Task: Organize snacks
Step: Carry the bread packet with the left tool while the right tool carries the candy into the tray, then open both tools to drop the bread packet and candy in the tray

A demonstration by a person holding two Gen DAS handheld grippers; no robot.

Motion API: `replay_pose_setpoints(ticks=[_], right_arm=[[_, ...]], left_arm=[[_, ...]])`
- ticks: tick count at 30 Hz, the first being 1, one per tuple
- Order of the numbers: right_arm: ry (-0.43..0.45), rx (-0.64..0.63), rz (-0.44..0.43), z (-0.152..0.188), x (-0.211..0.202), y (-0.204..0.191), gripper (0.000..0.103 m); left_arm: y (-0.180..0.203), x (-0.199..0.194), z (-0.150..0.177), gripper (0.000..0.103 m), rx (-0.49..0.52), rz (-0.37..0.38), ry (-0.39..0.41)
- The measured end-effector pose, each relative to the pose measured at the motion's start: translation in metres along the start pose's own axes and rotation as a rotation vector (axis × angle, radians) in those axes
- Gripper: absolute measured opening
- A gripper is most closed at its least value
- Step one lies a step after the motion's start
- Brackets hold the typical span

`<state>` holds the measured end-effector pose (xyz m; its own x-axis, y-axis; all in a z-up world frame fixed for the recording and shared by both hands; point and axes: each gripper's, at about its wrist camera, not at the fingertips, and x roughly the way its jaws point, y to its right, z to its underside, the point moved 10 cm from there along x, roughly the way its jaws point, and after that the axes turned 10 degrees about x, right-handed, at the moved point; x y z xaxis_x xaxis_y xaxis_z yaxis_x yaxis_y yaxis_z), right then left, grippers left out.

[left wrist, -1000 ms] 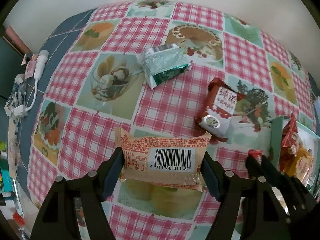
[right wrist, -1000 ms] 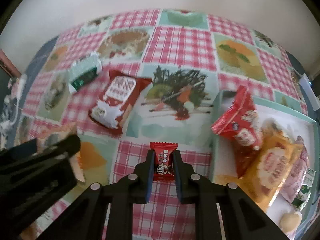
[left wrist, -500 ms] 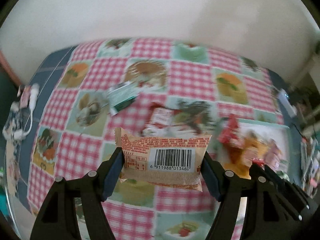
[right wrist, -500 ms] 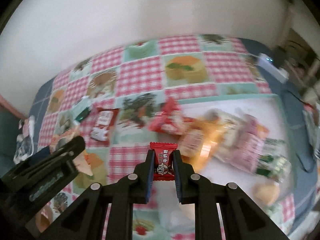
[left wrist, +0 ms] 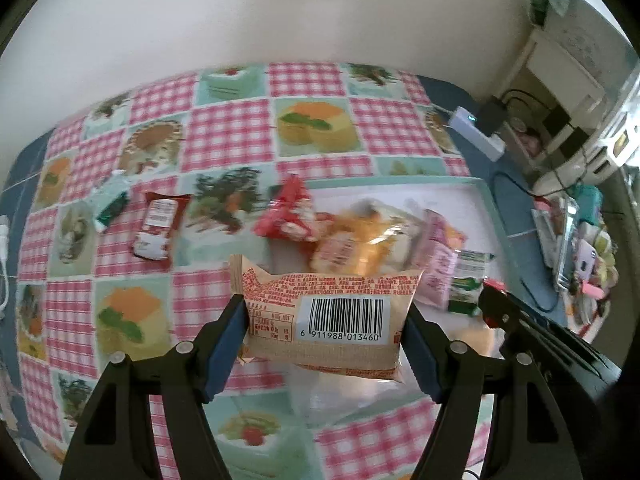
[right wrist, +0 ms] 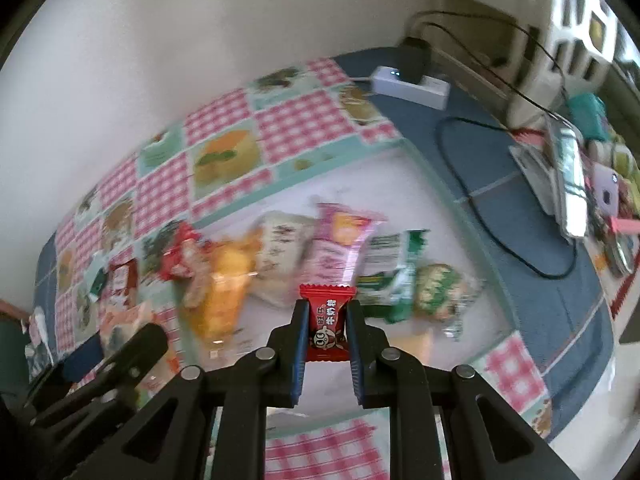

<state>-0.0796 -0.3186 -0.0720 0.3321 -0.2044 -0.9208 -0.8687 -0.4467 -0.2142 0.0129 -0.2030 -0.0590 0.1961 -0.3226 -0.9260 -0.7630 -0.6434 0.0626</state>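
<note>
My left gripper (left wrist: pixel 326 316) is shut on a tan snack pack with a barcode (left wrist: pixel 326 312), held in the air above the near part of the white tray (left wrist: pixel 472 188). My right gripper (right wrist: pixel 327 322) is shut on a small red candy (right wrist: pixel 327 322), also over the white tray (right wrist: pixel 404 168). The tray holds several snack packs: red (left wrist: pixel 290 216), orange (left wrist: pixel 360 240), pink (left wrist: pixel 438 264) and green (right wrist: pixel 394 280). A red-and-white pack (left wrist: pixel 158 226) and a green pack (left wrist: pixel 110 206) lie on the checked tablecloth left of the tray. The right gripper (left wrist: pixel 496 308) shows at the right of the left wrist view.
A white power strip (right wrist: pixel 408 84) with a black plug and cables lies on the blue table behind the tray. Clutter of small items (left wrist: pixel 580 248) fills the right side. A white wall (left wrist: pixel 280 12) runs along the back of the table.
Both grippers rose and swung to the right, from over the tablecloth to over the tray, each keeping its snack. The loose red-and-white and green packs now lie far to the left.
</note>
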Motion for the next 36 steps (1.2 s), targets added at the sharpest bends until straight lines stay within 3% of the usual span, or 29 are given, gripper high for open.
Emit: replay_pose_setpoints(ticks=[5, 13, 14, 17, 18, 20, 24, 30, 36], right_arm=[[-0.013, 0.056, 0.0, -0.007, 0.003, 0.022, 0.022], [-0.06, 0.097, 0.0, -0.001, 0.012, 0.03, 0.024], [-0.069, 0.101, 0.001, 0.001, 0.014, 0.031, 0.029], [-0.081, 0.114, 0.015, 0.003, 0.018, 0.035, 0.062], [-0.082, 0.118, 0.02, 0.003, 0.018, 0.036, 0.069], [-0.084, 0.121, 0.025, 0.004, 0.019, 0.036, 0.069], [-0.094, 0.119, 0.034, 0.007, 0.023, 0.036, 0.084], [-0.074, 0.076, 0.048, 0.006, 0.024, 0.028, 0.102], [-0.062, 0.014, 0.044, 0.009, 0.023, 0.012, 0.103]], left_arm=[[0.029, 0.009, 0.004, 0.075, 0.003, 0.107, -0.032], [0.025, 0.022, 0.01, 0.088, -0.047, 0.123, -0.074], [0.023, 0.022, 0.01, 0.088, -0.058, 0.127, -0.075], [0.012, 0.023, 0.012, 0.092, -0.106, 0.134, -0.079], [0.007, 0.023, 0.013, 0.092, -0.122, 0.13, -0.081], [-0.005, 0.024, 0.011, 0.092, -0.149, 0.097, -0.08], [-0.044, 0.018, 0.013, 0.093, -0.195, -0.052, -0.058], [-0.087, 0.017, 0.019, 0.094, -0.282, -0.123, -0.058], [-0.122, 0.009, 0.021, 0.094, -0.293, -0.217, -0.048]])
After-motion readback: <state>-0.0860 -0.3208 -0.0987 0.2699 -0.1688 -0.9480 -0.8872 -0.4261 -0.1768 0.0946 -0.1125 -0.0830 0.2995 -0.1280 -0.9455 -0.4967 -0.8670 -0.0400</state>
